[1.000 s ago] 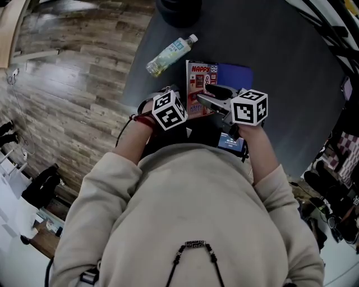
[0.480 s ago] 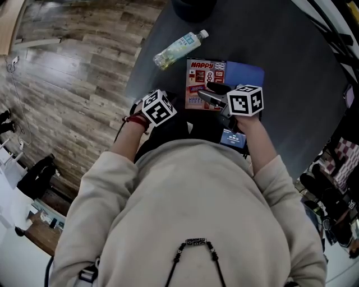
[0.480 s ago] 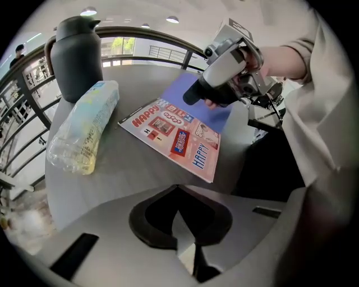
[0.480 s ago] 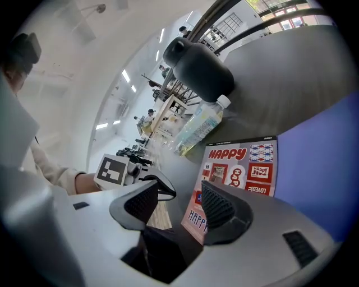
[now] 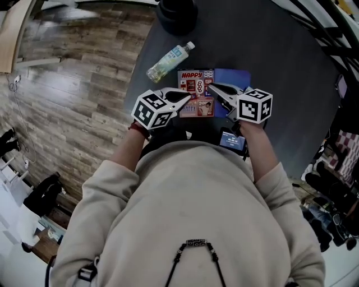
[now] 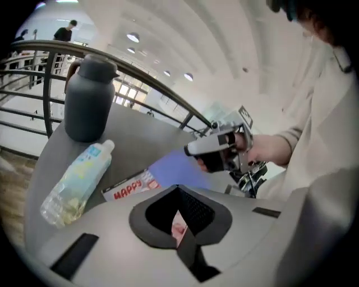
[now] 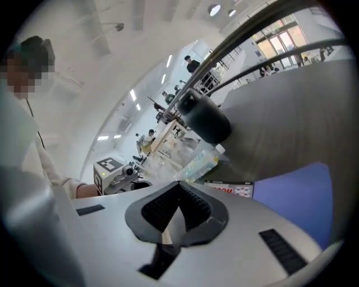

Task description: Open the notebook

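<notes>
The notebook lies flat and closed on the dark table, with a red "HAPPY" cover and a blue part on its right. My left gripper reaches in from the left over the cover's near left half, its jaws together. My right gripper comes from the right over the notebook's middle. Its jaws have just been closing and now meet, with nothing visible between them. In the left gripper view the "HAPPY" cover and the right gripper lie ahead. The right gripper view shows the blue part.
A clear plastic bottle lies on its side just beyond the notebook's far left corner. A dark flask stands at the table's far edge. The table's left edge drops to a wooden floor. A phone-like device hangs below the right hand.
My left gripper has risen from the table's near edge, rolled, and swung right over the notebook's cover. The right gripper shifted a little over the notebook. The notebook stays flat.
</notes>
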A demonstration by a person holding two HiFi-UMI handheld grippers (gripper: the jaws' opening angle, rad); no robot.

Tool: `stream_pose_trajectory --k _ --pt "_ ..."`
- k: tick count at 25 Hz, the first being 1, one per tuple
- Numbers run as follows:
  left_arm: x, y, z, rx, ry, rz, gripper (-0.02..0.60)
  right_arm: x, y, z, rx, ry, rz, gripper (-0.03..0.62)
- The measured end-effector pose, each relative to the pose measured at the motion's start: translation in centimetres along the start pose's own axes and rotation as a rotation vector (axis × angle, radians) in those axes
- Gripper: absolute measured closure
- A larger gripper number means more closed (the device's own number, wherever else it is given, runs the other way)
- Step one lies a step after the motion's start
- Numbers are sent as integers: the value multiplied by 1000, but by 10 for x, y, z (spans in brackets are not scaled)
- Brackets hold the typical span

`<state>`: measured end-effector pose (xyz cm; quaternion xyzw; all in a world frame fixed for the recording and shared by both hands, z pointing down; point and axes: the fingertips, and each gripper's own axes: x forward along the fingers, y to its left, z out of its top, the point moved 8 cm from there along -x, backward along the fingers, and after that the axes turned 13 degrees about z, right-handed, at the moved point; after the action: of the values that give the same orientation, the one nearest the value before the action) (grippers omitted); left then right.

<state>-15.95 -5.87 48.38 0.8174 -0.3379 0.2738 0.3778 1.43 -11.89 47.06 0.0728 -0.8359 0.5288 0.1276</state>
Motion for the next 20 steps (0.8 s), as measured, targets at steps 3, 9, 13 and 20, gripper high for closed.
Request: stream_pose_trajectory --k 3,9,13,20 --pt "-10 -11 47 1 -118 -55 580 -27 22 26 -94 -102 -17 577" --pt "-35 -61 125 55 -279 -188 580 -95 77 57 -242 -277 -121 577" --pt "-54 -102 171 140 -402 -260 581 -143 117 65 -319 -415 -162 579" --pt "-81 -144 208 318 -498 -295 580 -189 173 65 -470 -527 -228 579"
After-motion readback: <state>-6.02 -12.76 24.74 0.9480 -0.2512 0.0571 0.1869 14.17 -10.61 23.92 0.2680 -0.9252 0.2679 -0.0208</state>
